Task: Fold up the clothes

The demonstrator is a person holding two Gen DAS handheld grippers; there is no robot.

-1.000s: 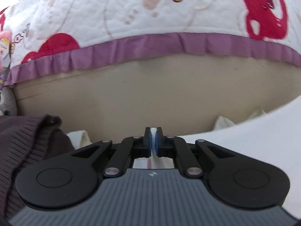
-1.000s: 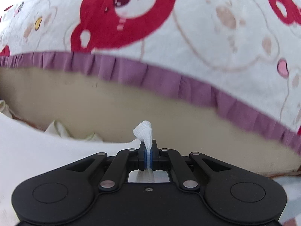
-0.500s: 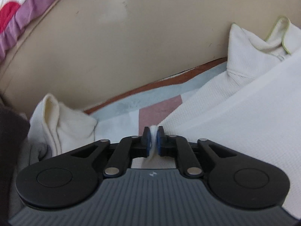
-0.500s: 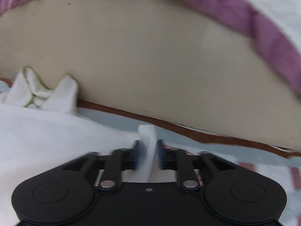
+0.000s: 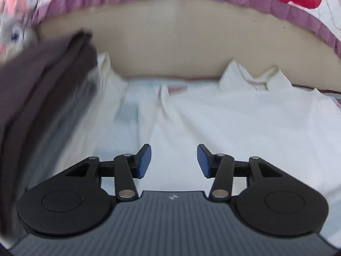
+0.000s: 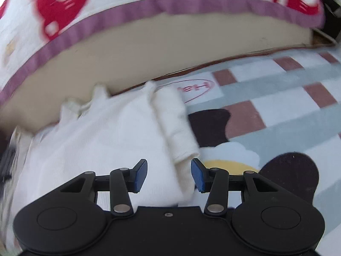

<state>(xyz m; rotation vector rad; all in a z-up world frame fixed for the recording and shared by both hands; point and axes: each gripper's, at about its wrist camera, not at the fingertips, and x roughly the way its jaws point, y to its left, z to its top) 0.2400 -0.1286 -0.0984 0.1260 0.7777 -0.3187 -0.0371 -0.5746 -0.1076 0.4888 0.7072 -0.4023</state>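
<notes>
White garment (image 5: 245,115) lies flat beneath both just-opened claws, left (image 5: 174,161) and right (image 6: 169,176), gripping nothing.

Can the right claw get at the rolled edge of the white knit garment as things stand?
Probably yes. The right claw has just been opening, and the rolled edge of the white knit garment lies directly ahead between its jaws, with nothing covering it.

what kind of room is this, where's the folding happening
Most likely a bedroom or child's room, with the folding done on the floor. A quilt with red bear prints and a purple frill overhangs a beige mattress edge, and the white garment lies on a checked cartoon rug.
</notes>
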